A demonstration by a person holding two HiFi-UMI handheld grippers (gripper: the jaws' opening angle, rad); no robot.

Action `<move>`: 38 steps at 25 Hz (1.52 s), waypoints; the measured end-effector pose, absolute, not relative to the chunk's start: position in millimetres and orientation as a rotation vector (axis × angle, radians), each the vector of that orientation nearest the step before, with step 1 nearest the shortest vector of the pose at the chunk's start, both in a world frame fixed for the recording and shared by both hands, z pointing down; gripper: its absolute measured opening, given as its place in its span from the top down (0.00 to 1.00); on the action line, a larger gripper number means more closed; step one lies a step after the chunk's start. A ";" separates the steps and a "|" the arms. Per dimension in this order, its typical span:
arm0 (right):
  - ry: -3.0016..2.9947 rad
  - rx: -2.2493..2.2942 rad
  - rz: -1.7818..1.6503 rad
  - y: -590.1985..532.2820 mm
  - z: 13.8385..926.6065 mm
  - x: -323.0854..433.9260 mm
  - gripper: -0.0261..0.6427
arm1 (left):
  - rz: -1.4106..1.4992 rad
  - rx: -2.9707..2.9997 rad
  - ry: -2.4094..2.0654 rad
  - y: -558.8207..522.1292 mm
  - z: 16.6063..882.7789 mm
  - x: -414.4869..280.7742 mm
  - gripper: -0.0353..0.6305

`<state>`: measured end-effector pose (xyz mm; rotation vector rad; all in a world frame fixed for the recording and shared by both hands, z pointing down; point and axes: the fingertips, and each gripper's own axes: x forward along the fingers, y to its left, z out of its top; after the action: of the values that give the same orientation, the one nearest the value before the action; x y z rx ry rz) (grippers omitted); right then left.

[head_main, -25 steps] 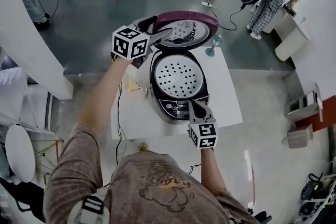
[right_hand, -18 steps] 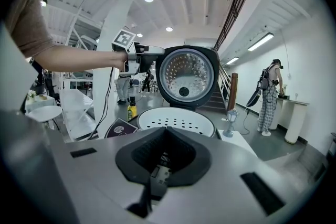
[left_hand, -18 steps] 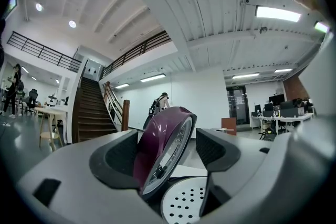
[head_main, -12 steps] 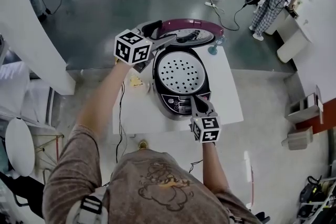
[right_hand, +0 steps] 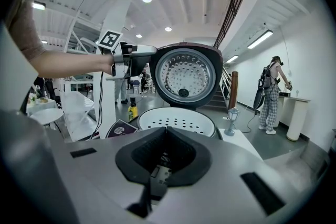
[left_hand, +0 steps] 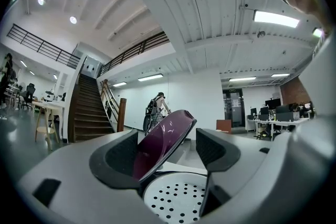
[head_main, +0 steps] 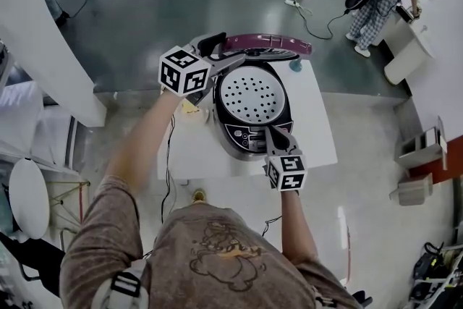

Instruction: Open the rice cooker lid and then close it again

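Head view: a person is standing over a white table [head_main: 318, 135] with a gripper in each hand, and the cooker [head_main: 249, 132] is sitting on the table just ahead of both. The left gripper [head_main: 230, 59] is reaching in from the cooker's left side to the lid [head_main: 269, 45], which is standing open and tilted up at the far side of the pot. The right gripper [head_main: 275, 135] is hovering over the cooker's front panel, on the near side; whether it is touching the panel cannot be told.

In the left gripper view the jaws are standing wide apart, not clamping. The maroon edge of the lid is passing between them, lying close against the left-hand pad and well clear of the other. Just below the jaws the perforated white tray [head_main: 251, 95] is showing inside the pot.

In the right gripper view the jaws are closed, their tips meeting, with nothing held between them. Straight ahead of them the tray is lying in the pot, and beyond it the lid is facing this gripper with its shiny inner plate showing. The left gripper is showing at the lid's left edge.

Far off to the right of both grippers, another person [head_main: 376, 0] is bending over a white counter.
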<state>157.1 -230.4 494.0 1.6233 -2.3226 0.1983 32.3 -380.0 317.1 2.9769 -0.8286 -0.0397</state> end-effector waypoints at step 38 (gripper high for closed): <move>-2.377 1.629 0.200 -228.2 490.9 158.7 0.95 | -0.038 2.915 -0.759 -310.5 370.1 35.7 0.43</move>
<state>158.7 -228.2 490.9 1.6291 -2.3768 0.2000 35.7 -310.5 370.1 2.9151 -0.7594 -0.0377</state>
